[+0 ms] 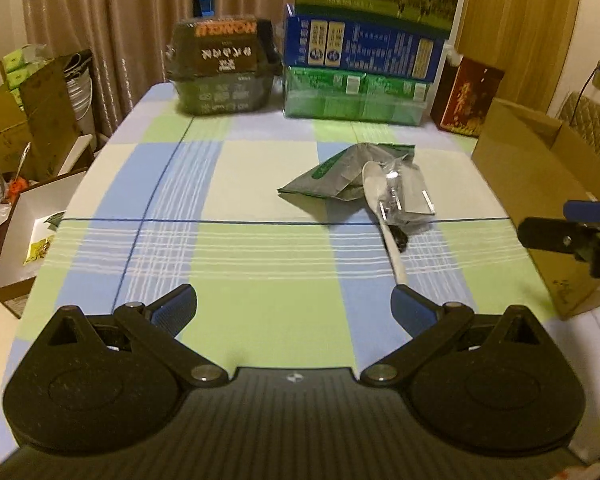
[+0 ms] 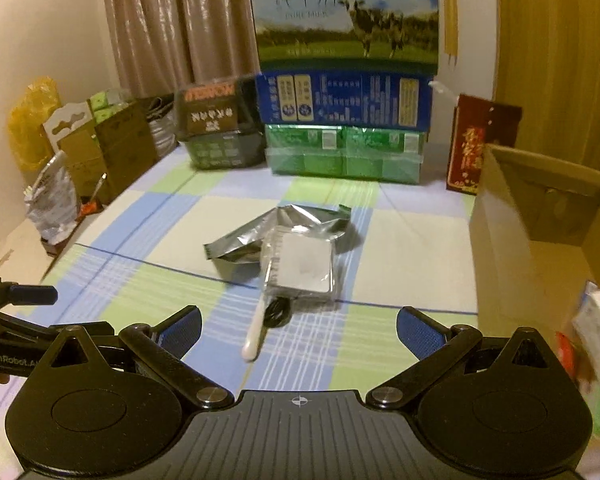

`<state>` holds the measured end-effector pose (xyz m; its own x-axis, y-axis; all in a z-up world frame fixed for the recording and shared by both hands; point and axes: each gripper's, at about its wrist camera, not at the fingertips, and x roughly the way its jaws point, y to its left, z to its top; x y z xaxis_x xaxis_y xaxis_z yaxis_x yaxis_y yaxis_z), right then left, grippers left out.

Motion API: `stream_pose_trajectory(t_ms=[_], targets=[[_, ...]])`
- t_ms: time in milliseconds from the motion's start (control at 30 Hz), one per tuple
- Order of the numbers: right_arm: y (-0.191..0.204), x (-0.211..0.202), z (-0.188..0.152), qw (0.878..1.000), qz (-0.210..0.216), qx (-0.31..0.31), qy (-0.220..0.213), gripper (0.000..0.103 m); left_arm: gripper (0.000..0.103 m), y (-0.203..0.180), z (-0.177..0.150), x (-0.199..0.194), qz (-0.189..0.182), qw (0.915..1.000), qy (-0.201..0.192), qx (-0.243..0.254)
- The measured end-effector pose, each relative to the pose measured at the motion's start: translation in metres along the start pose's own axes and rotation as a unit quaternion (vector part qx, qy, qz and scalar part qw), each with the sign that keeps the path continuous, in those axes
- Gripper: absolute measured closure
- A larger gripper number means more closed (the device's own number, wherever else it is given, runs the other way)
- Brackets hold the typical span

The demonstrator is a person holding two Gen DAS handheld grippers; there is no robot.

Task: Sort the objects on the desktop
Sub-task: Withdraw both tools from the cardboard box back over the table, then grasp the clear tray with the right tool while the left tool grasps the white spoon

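Bench (image 1: 260,264): checked cloth in blue, green and cream, with a cluster of loose items at centre-right.

Item 1, white spoon (image 1: 384,216): lies flat, bowl toward the far side, handle end pointing at the left gripper (image 1: 294,306). Its bowl tucks under the wrapped pack.

Item 2, clear-wrapped white pack (image 2: 302,270): rests over the spoon bowl and against the foil pouch.

Item 3, foil pouch (image 2: 268,234): crumpled, flat, just behind the pack.

Item 4, small dark object (image 2: 276,312): beside the spoon handle; kind not discernible.

Receptacle, cardboard box (image 2: 540,272): open, at the bench's right edge, near the cluster.

Left gripper: fingers spread wide, holding nothing, low over the near bench; the spoon handle's tip sits just off its right finger.

Right gripper (image 2: 298,332): fingers spread wide, holding nothing, facing the cluster.

Step, as judged: approach before a pick; three or four items are yet unsorted. The next move likely calls for a low, level close across the thin spoon handle, without dragging the pack.
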<state>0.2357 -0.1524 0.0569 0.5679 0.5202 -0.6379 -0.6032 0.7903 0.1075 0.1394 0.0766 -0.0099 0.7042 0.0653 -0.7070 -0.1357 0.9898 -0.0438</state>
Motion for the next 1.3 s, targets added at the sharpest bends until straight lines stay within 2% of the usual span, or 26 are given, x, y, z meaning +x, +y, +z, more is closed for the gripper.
stream_pose_trajectory(t_ms=[333,500,867,1000,1100,1167,1300], targets=[[-0.016,0.084,0.012,1.000,0.017,-0.002,0.023,0.002,0.002,-0.009,0.024,0.056,-0.019,0.9996,-0.004,0.020],[-0.019,0.107,0.012,0.999,0.030,-0.008,0.035,0.003,0.002,-0.012,0.034,0.076,-0.014,0.9992,-0.008,0.038],[-0.025,0.138,0.017,0.998,0.046,0.009,0.052,0.021,0.002,-0.008,0.031,0.099,-0.015,0.9989,0.018,0.041],[-0.028,0.143,0.016,0.997,0.051,0.014,0.055,0.026,0.002,-0.012,0.030,0.104,-0.022,0.9986,0.029,0.038],[-0.028,0.143,0.017,0.997,0.050,0.012,0.056,0.033,0.002,-0.015,0.029,0.108,-0.022,0.9985,0.038,0.033],[-0.029,0.141,0.017,0.997,0.049,0.013,0.056,0.037,0.002,-0.018,0.029,0.108,-0.017,0.9984,0.034,0.041],[-0.030,0.138,0.018,0.998,0.035,0.013,0.059,0.037,0.002,-0.024,0.029,0.108,-0.014,0.9981,0.026,0.053]])
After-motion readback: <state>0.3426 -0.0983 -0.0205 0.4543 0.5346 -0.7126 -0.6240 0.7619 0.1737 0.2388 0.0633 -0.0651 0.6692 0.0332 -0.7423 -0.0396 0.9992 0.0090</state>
